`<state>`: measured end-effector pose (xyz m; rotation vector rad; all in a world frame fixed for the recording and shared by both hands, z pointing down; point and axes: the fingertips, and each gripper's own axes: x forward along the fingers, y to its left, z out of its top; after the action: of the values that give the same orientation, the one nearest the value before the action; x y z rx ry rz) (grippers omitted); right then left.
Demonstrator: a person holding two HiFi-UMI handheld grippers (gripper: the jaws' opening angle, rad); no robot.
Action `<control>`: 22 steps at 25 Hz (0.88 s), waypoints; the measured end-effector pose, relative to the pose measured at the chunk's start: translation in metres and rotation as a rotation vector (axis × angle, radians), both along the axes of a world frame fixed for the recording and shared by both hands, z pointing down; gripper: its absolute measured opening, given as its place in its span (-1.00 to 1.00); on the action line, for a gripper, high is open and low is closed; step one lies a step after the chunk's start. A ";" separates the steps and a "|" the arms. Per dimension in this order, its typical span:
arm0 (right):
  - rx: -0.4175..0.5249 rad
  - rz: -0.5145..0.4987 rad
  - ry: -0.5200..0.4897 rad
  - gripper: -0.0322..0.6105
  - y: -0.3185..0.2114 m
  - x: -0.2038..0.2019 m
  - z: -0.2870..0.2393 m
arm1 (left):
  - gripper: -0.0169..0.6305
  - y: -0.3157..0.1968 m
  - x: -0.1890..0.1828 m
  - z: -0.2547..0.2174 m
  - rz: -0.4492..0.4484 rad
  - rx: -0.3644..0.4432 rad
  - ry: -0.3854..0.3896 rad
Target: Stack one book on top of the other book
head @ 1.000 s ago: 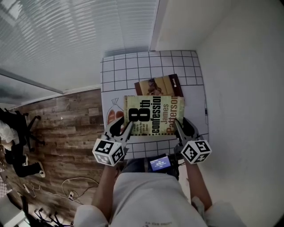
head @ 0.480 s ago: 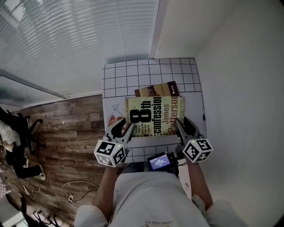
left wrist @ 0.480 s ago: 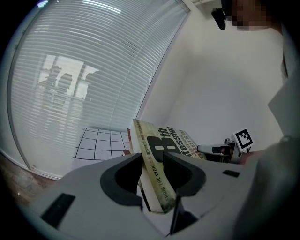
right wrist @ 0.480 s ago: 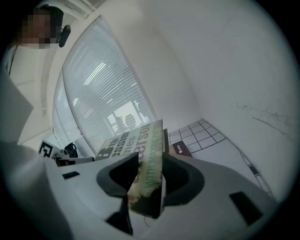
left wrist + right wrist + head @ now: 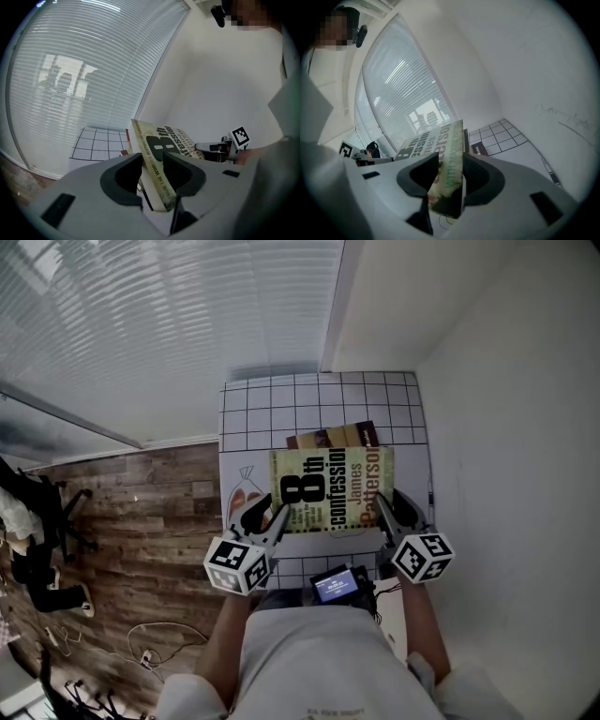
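**A:** What are the jaws doing?

**B:** The left gripper (image 5: 267, 519) and right gripper (image 5: 392, 512) each have their jaws clamped on a side edge of the green book (image 5: 330, 488), which is raised over the gridded surface (image 5: 281, 404).

**A:** Anything hidden?

**B:** It covers most of the brown book (image 5: 333, 437). Only that book's far strip shows.

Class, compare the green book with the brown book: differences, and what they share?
The green book is gripped by the left tool and right tool; the brown book lies free. The green book shows most of its cover; the brown book is mostly hidden behind it. Both are over the gridded table.
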<state>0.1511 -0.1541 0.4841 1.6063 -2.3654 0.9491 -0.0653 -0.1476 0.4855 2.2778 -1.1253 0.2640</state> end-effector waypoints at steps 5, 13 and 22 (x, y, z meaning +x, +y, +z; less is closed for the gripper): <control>-0.018 -0.016 0.003 -0.41 -0.009 0.008 0.007 | -0.49 -0.003 0.008 0.007 -0.008 -0.021 -0.007; -0.058 -0.054 0.009 -0.41 -0.037 0.021 0.028 | -0.49 -0.019 0.022 0.028 -0.027 -0.065 -0.018; -0.103 -0.079 0.013 -0.41 -0.064 0.033 0.054 | -0.49 -0.039 0.035 0.053 -0.038 -0.123 -0.031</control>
<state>0.1841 -0.2178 0.5378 1.4668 -2.3121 1.0227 -0.0302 -0.1863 0.5386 2.1487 -1.1354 0.3457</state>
